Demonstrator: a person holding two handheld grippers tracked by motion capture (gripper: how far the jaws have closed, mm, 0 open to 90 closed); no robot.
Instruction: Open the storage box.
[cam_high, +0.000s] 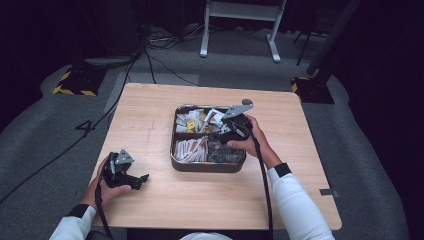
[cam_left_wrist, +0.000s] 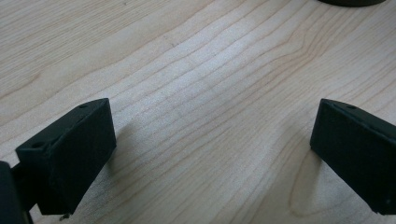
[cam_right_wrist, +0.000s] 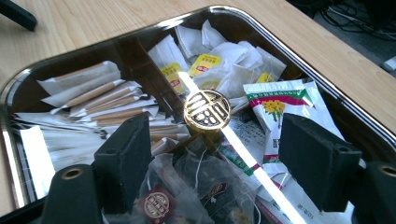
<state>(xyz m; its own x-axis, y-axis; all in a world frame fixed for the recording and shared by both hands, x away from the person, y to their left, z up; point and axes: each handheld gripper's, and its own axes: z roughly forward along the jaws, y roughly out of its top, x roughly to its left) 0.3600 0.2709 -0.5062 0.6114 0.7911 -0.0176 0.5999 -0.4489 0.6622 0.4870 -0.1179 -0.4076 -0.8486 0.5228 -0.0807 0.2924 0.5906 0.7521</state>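
A dark metal tray (cam_high: 175, 150) with dividers sits mid-table. It holds white tea bags with yellow tags (cam_right_wrist: 219, 70), paper stick packets (cam_right_wrist: 93, 100), a flower-printed sachet (cam_right_wrist: 280, 105) and clear bags of dark tea (cam_right_wrist: 187, 186). A gold round knob (cam_right_wrist: 207, 110) tops the crossing of the dividers. My right gripper (cam_high: 222, 137) hovers over the tray's right half, open (cam_right_wrist: 212, 123), with the knob just ahead between its jaws and nothing gripped. My left gripper (cam_high: 142, 182) rests at the table's front left, open (cam_left_wrist: 212, 112) over bare wood.
The wooden table (cam_high: 150, 115) has bare surface all round the tray. The tray's dark rim (cam_left_wrist: 350, 2) shows at the top of the left gripper view. Cables (cam_high: 165, 70) and a white stand's legs (cam_high: 240, 30) lie on the grey floor beyond the table.
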